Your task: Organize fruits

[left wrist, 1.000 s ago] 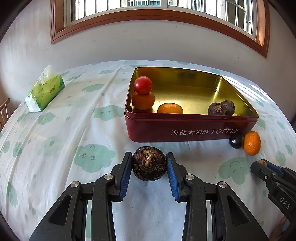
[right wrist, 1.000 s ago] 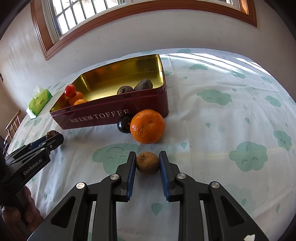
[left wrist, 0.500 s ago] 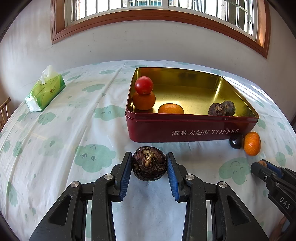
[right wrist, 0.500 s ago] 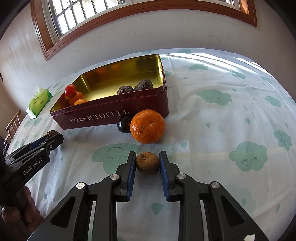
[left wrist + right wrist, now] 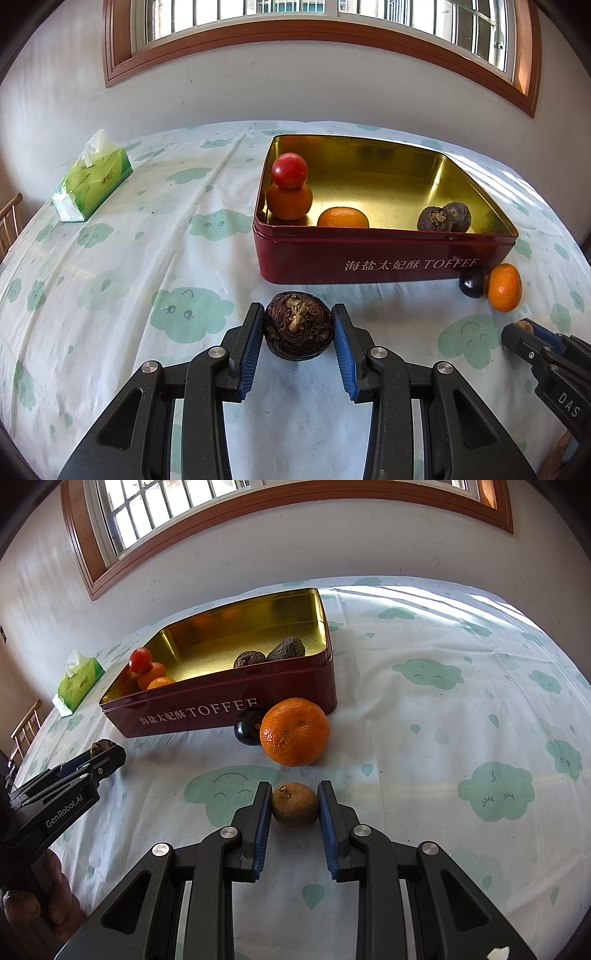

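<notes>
level, both grippers (image 5: 297, 330) (image 5: 294, 805) pinch fruit over the tablecloth (image 5: 147, 258).

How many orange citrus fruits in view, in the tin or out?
3. Two inside the red tin at its left end: one under the tomato, one beside it. Third on the cloth outside, touching the dark fruit.
</notes>
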Available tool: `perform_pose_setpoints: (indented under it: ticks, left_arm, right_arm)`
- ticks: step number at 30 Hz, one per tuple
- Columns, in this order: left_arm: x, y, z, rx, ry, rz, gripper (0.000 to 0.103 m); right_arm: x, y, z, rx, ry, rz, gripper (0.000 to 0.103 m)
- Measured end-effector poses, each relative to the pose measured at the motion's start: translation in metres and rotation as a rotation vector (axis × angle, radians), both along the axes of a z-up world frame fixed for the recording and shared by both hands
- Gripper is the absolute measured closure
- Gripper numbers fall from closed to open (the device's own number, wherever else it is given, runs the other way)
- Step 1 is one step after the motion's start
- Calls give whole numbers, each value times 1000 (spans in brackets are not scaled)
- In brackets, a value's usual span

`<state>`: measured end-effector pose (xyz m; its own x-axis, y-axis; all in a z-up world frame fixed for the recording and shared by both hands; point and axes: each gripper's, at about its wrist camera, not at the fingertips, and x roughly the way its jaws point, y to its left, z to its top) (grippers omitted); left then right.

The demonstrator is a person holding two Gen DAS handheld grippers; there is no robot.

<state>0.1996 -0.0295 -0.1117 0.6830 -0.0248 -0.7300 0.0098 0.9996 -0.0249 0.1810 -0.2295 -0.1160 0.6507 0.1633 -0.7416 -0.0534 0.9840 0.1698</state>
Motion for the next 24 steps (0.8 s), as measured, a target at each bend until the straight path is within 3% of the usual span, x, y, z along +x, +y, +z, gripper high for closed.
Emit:
perform_pose_setpoints:
  ticks: [24]
  left_arm:
    - [-1, 4, 1, -4, -5, 10, 65]
  right_arm:
    - [0, 1, 0, -3, 0, 0, 79]
